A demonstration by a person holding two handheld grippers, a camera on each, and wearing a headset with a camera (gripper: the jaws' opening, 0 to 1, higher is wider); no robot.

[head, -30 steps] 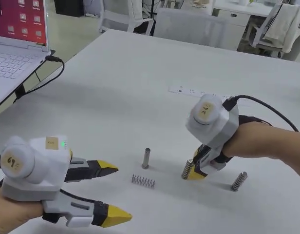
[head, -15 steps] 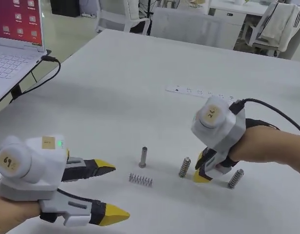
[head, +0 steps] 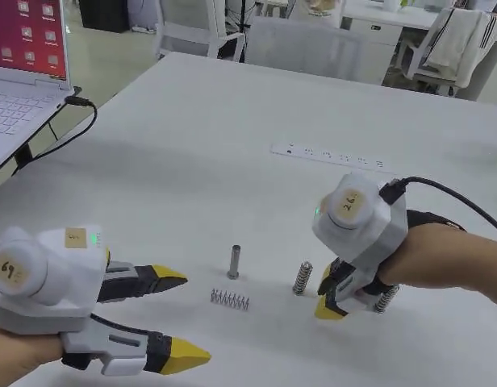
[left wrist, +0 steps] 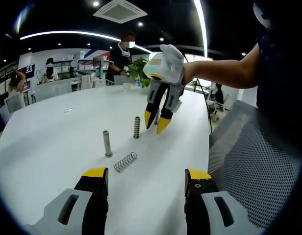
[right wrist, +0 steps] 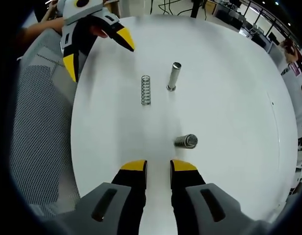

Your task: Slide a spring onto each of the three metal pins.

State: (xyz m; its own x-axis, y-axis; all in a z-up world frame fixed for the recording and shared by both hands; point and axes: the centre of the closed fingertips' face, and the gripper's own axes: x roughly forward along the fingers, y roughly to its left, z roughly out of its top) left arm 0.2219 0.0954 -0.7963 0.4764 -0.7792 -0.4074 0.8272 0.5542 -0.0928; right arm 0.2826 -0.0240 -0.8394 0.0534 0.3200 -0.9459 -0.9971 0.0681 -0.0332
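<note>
A bare metal pin (head: 234,262) stands upright on the white table, and a loose spring (head: 230,300) lies just in front of it. To its right stands a pin with a spring on it (head: 302,277). A second sprung pin (head: 386,298) is partly hidden behind my right gripper (head: 327,309). That gripper points down between them, its jaws narrowly apart with nothing between. In the right gripper view, own gripper (right wrist: 159,166) sits near the sprung pin (right wrist: 186,141), with bare pin (right wrist: 173,76) and loose spring (right wrist: 145,89) beyond. My left gripper (head: 184,316) hovers wide open at the near left.
An open laptop (head: 22,72) with a black cable (head: 81,121) sits at the far left. A white power strip (head: 329,156) lies behind the pins. Chairs stand beyond the table's far edge. A mesh chair (left wrist: 259,166) is close by on my side.
My right gripper has drawn back from the middle sprung pin, toward me and slightly right. The left gripper has stayed put; the head camera has shifted a little.
</note>
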